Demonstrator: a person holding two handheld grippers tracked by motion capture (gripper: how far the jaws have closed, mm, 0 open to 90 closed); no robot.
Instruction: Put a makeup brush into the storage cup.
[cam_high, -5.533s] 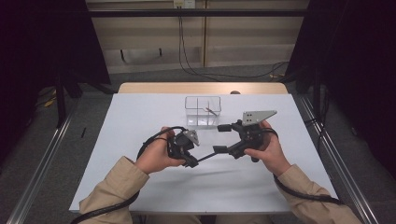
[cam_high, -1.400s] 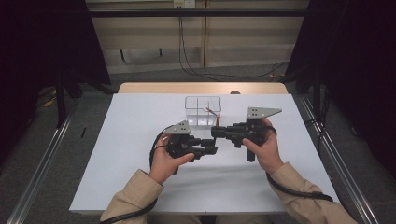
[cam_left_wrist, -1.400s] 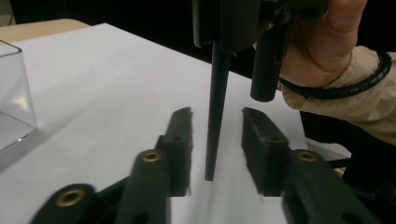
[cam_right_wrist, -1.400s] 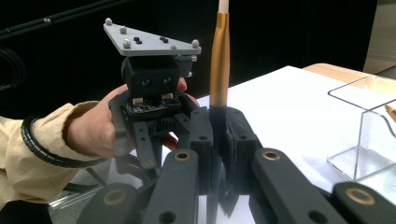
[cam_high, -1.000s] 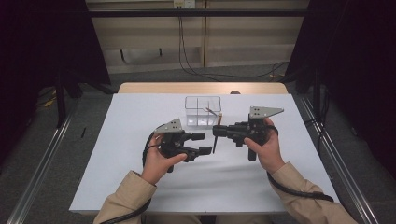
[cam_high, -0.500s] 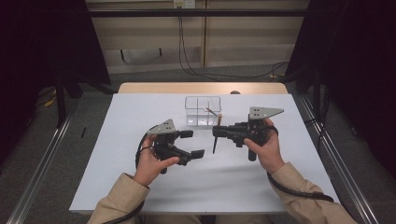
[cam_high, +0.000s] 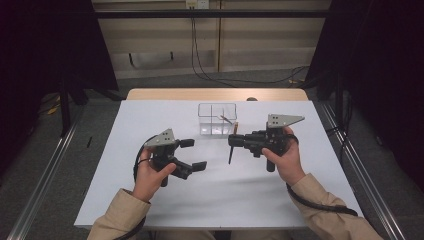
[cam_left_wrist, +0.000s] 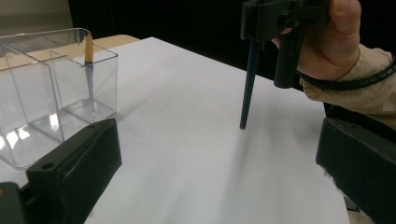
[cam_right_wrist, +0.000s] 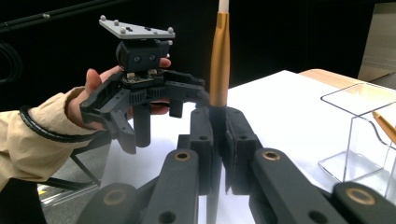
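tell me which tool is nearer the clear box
Right. The right tool, shut on a pen, sits just off the clear box's front right corner. The left tool is open, farther off toward its front left.

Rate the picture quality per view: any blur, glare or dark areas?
High view: table evenly lit and sharp, surroundings dark. Left gripper view: near jaws soft, reflections on the clear box, faint shadow under the pen. Right gripper view: near jaws blurred, pen fairly sharp, background black.
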